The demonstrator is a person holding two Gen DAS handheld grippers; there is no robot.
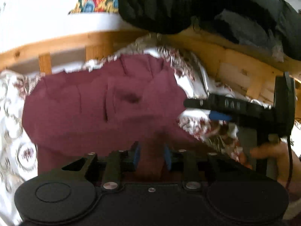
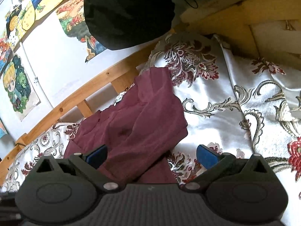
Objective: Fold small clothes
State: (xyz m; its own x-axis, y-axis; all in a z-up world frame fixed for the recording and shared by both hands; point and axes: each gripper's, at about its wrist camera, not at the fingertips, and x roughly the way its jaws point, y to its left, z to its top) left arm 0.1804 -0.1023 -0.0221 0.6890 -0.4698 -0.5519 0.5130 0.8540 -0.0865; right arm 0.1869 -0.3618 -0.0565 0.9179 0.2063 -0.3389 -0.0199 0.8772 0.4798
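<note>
A maroon garment (image 1: 97, 111) lies crumpled on the floral satin bedspread (image 1: 11, 113). My left gripper (image 1: 152, 157) is shut on a fold of the garment's near edge, the cloth bunched between its blue pads. My right gripper (image 2: 150, 157) is open just above the garment (image 2: 135, 124), whose near edge passes between its blue pads without being pinched. The right gripper also shows in the left wrist view (image 1: 205, 111), at the garment's right side, held by a hand.
A wooden bed rail (image 2: 79, 96) runs behind the garment, with a white wall and colourful drawings (image 2: 17, 86) beyond. A black bundle of clothing (image 2: 128, 13) hangs above the bed. Wooden frame boards (image 2: 244, 18) stand at the right.
</note>
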